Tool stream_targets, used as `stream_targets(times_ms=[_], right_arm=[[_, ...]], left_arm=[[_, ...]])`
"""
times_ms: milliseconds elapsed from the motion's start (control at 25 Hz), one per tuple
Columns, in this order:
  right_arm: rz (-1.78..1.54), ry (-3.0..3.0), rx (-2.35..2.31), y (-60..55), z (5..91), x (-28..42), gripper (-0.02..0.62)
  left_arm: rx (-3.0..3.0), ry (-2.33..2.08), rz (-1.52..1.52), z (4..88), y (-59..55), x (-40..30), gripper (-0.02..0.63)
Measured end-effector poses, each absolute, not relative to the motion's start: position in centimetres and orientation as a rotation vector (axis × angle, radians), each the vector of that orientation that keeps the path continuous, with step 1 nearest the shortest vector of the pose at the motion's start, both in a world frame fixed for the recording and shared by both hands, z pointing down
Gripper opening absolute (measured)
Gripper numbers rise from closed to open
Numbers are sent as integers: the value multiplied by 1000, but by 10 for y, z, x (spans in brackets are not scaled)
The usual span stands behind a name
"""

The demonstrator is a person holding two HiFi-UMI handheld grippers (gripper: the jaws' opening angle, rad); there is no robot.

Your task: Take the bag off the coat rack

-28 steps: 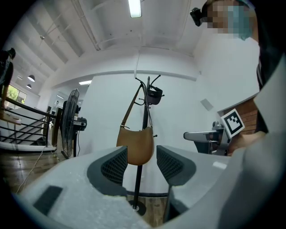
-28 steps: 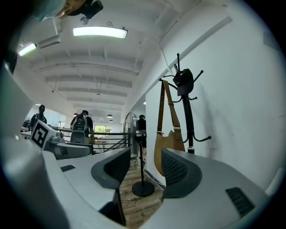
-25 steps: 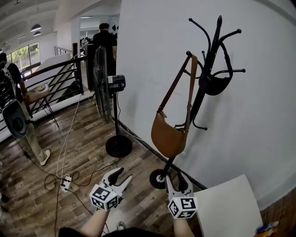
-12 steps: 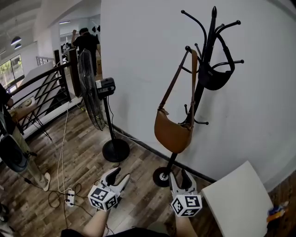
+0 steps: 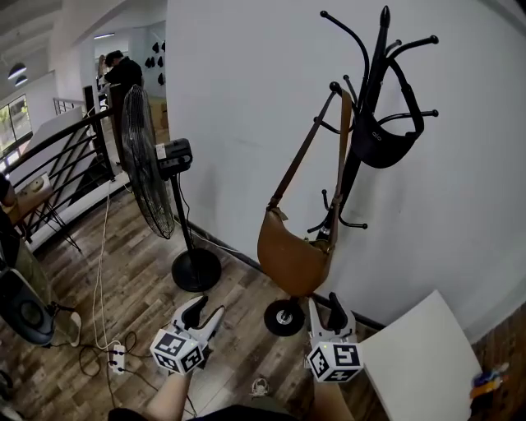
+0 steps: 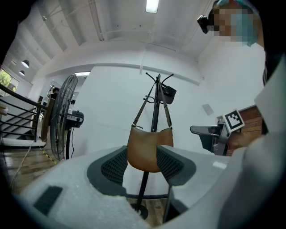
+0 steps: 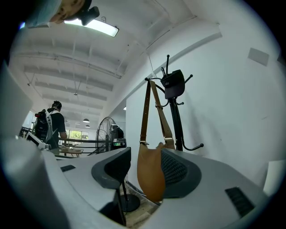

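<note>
Brown bag hangs by strap from upper hook of coat rack; left gripper and right gripper both agape, empty, well below; best clamp strap near hook, lift clear.

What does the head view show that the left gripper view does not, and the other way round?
Only the head view shows the power strip lying on the wooden floor. Only the left gripper view shows the ceiling lamp. Both show the brown bag hanging by its strap on the coat rack, the black bag higher on the same rack, and the fan standing to the left.
</note>
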State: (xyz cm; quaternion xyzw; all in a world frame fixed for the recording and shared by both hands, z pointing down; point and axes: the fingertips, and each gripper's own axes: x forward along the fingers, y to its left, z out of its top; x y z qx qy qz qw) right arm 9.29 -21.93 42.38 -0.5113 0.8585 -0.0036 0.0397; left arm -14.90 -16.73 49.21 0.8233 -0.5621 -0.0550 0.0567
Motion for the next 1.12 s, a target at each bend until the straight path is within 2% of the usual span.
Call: stream_targets(times_ms=[680, 1120], right_arm=[[176, 2574, -1520, -333, 374, 123, 187], [442, 2594, -1514, -369, 335, 99, 187]], left_arm=[[2562, -1730, -167, 470, -287, -112, 198], [2579, -1702, -196, 470, -331, -101, 198]])
